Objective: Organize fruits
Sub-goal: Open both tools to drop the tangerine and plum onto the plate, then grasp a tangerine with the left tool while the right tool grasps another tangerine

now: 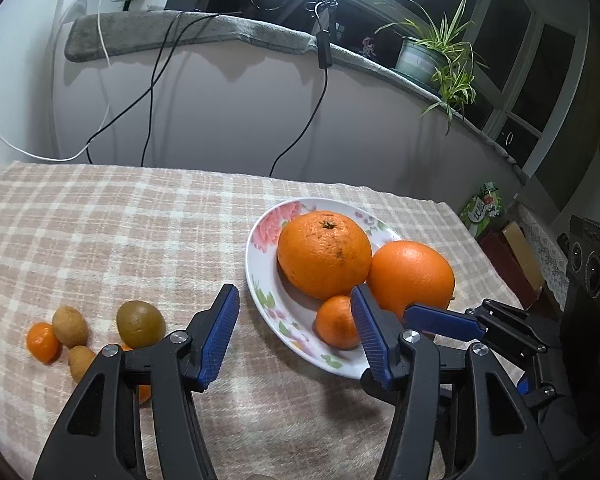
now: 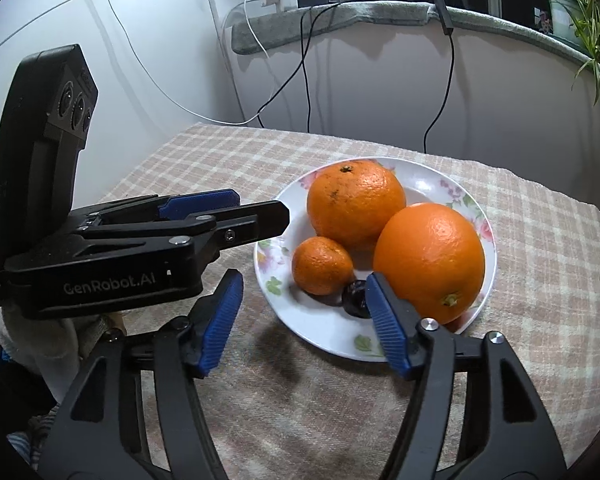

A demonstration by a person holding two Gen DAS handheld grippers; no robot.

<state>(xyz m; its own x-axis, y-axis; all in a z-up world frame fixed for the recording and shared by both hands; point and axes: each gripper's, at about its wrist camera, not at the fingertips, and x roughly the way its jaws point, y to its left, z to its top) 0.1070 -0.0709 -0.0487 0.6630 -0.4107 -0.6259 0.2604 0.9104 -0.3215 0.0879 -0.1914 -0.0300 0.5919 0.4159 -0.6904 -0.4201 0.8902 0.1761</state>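
A white floral plate [image 1: 260, 276] [image 2: 432, 176] on the checked tablecloth holds two big oranges [image 1: 324, 254] [image 2: 428, 256], a small mandarin [image 1: 334, 322] [image 2: 322, 266] and a small dark fruit [image 2: 354, 300]. Left of the plate lie a green-brown fruit [image 1: 140, 323], two small brown fruits [image 1: 70, 326] and a small mandarin [image 1: 43, 342]. My left gripper [image 1: 296, 316] is open and empty over the plate's near-left rim. My right gripper [image 2: 302, 300] is open and empty at the plate's near edge, beside the dark fruit. The left gripper also shows in the right wrist view [image 2: 220, 216].
Black and white cables [image 1: 156, 72] hang down the wall behind the table. A potted spider plant [image 1: 440, 56] stands on the padded sill. Boxes and a green packet [image 1: 482, 208] sit off the table's right edge.
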